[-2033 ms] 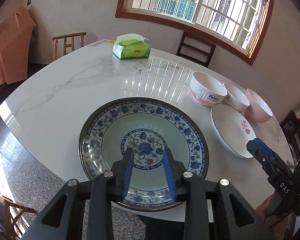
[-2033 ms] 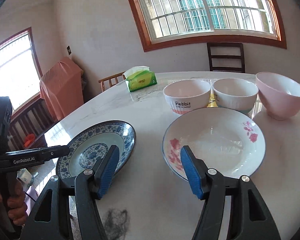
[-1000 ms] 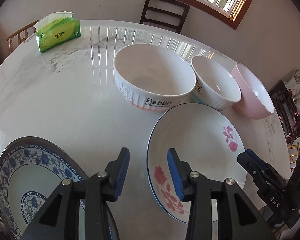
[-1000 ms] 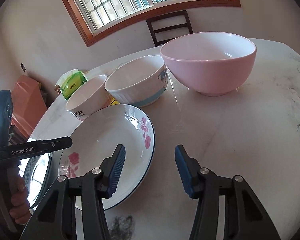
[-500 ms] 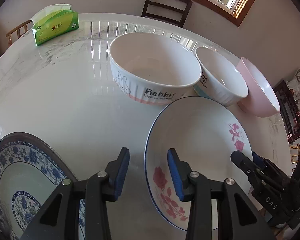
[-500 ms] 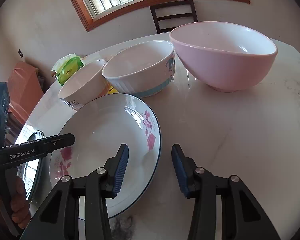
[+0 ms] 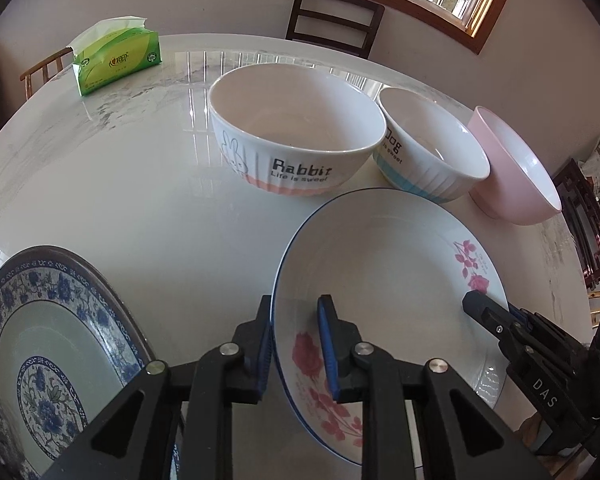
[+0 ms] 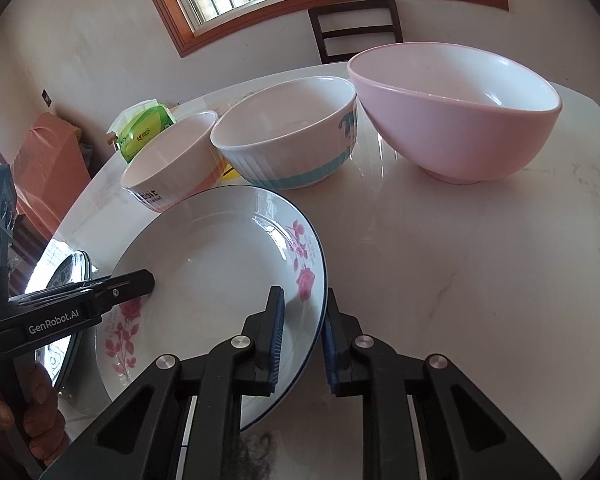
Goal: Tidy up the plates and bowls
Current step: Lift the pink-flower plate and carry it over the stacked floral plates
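Observation:
A white plate with pink flowers [image 7: 384, 264] lies on the marble table [image 7: 140, 184]. My left gripper [image 7: 294, 344] straddles its left rim, one finger outside, one inside. My right gripper [image 8: 302, 332] straddles its right rim [image 8: 220, 264] the same way. Both sets of jaws stand narrowly apart around the rim; I cannot tell if they press it. A blue patterned plate [image 7: 40, 364] lies at the left. Behind stand a Rabbit bowl [image 7: 296, 148], a white and blue bowl [image 7: 428, 152] and a pink bowl [image 7: 512, 168].
A green tissue pack [image 7: 116, 58] sits at the table's far left. A dark wooden chair [image 7: 334, 18] stands behind the table under the window. A dark smudge [image 8: 252, 456] marks the table's near edge in the right wrist view.
Both grippers have moved in onto the flowered plate's opposite rims and their jaws have narrowed around it. The left one came over from the blue patterned plate.

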A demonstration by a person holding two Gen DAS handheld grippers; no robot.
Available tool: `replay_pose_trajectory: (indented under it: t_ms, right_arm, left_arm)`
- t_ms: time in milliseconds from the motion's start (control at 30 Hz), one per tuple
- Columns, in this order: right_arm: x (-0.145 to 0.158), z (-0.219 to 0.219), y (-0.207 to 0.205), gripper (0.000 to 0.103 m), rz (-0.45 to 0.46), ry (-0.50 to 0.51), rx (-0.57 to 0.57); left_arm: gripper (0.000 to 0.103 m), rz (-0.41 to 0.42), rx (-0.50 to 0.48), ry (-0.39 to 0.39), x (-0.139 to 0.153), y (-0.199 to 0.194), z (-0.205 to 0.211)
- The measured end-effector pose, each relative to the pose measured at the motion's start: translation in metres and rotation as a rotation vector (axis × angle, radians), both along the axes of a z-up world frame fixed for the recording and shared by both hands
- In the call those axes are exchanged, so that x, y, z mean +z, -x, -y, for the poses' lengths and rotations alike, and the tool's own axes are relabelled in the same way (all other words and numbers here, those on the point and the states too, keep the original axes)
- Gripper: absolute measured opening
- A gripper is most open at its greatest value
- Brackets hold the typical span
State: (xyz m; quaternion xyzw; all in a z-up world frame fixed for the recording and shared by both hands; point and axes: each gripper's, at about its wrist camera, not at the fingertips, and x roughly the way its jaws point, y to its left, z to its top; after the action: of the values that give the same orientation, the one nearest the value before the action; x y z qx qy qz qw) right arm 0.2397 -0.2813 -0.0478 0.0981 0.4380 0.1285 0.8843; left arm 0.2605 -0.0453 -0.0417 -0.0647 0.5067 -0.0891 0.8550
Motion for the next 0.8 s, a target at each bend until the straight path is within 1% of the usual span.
replay_pose_trajectory:
  t_ms: [133, 300, 400, 567, 800]
  right_arm:
    - [0.003, 0.001, 0.007, 0.018, 0.013, -0.012, -0.002]
    - [0.004, 0.005, 0.018, 0.018, 0.003, -0.054, -0.003]
    - [0.008, 0.004, 0.028, 0.018, 0.010, -0.062, -0.005]
    - [0.019, -0.003, 0.046, 0.018, 0.030, -0.060, 0.004]
    - [0.035, -0.024, 0.062, 0.018, 0.054, -0.060, 0.041]
  left_arm:
    - [0.021, 0.014, 0.010, 0.000, 0.006, 0.009, 0.002]
    - [0.021, 0.041, 0.019, 0.008, 0.017, 0.023, 0.000]
    - [0.021, 0.048, 0.020, 0.015, 0.023, 0.030, 0.000]
    - [0.021, 0.077, 0.027, 0.007, 0.034, 0.046, -0.004]
    - [0.021, 0.132, 0.063, -0.017, 0.050, 0.070, -0.023]
